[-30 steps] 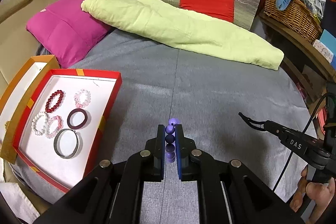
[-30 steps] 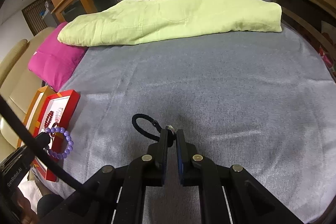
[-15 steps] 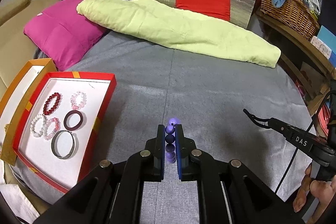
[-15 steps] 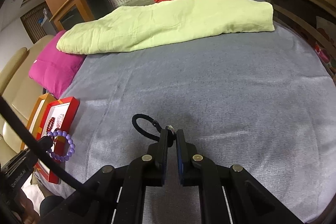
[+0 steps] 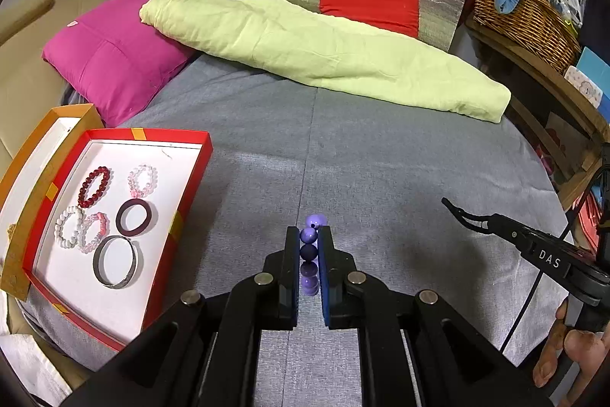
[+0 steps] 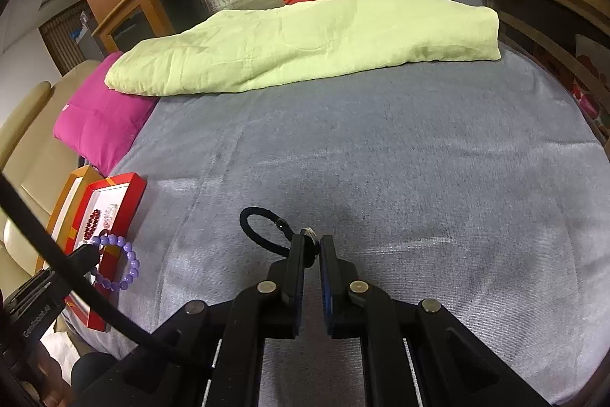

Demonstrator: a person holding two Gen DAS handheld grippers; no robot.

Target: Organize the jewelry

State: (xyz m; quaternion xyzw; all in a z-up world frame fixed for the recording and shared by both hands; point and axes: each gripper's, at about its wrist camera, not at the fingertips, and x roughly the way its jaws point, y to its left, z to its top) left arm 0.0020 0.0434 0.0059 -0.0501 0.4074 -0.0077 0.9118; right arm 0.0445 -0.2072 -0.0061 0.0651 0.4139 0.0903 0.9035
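Above a grey fabric bed cover, I hold two pieces of jewellery clear of the surface, one in each tool. My left gripper is clamped nearly shut on a bracelet of round purple beads; in the left wrist view the beads stack edge-on in a line running straight out between the two black fingers, the farthest bead poking past the tips. From the right wrist view the same bracelet shows as a full loop hanging below the left gripper's tip, its ring standing roughly upright, in front of the near corner of the red cardboard box.

My right gripper is likewise pinched almost closed, on the small metal fitting of a black elastic cord loop. The loop stretches from the fingertips away to the left and slightly forward, its long axis slanting across the cover.

Both tools point forward and steeply down toward the bed. A hand grips the right tool low at the edge of the left wrist view.

The red box lies at the left edge of the bed, its white floor carrying a dark red bead bracelet, two pale pink ones, a white one, a maroon bangle and a silver metal bangle. A folded pale green blanket lies across the far side.
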